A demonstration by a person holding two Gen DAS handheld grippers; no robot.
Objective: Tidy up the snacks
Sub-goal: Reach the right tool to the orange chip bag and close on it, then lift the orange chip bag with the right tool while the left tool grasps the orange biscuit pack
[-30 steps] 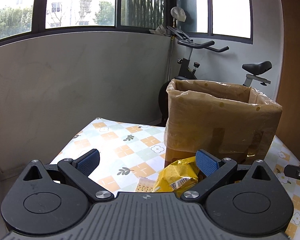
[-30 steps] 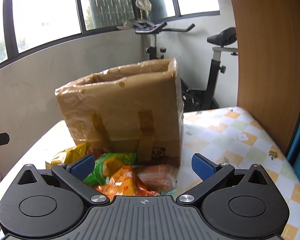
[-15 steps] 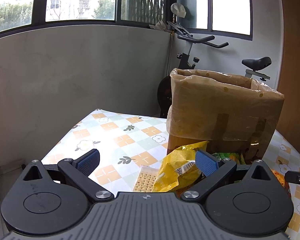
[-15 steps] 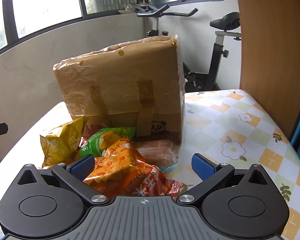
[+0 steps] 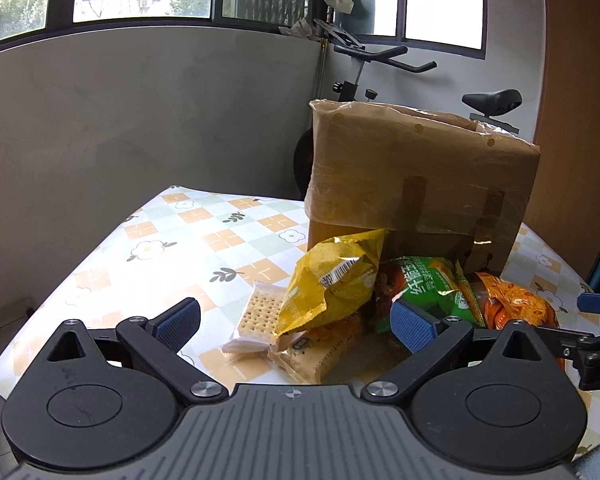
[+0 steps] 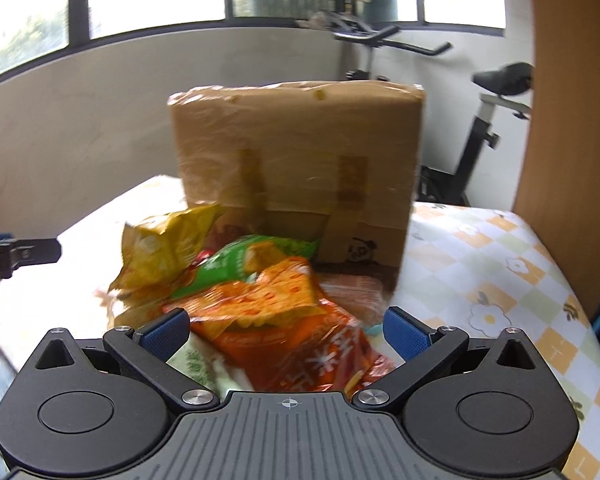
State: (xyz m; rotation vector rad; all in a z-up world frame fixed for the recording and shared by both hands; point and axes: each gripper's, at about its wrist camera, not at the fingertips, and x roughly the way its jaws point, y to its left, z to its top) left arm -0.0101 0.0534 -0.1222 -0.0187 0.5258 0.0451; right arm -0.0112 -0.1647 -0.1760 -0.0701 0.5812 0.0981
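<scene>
Dropped closer over the heap: both grippers, left and right, gaping empty. Ahead of the right, crinkly orange foil snack bag; could slip sideways, dragging the glossy green packet.

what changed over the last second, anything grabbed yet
Nothing grabbed. Both grippers tilted down toward the snack pile: the left gripper now faces the yellow bag and cracker pack, and the right gripper hangs open over the orange bag. The cardboard box and snacks stayed put.
</scene>
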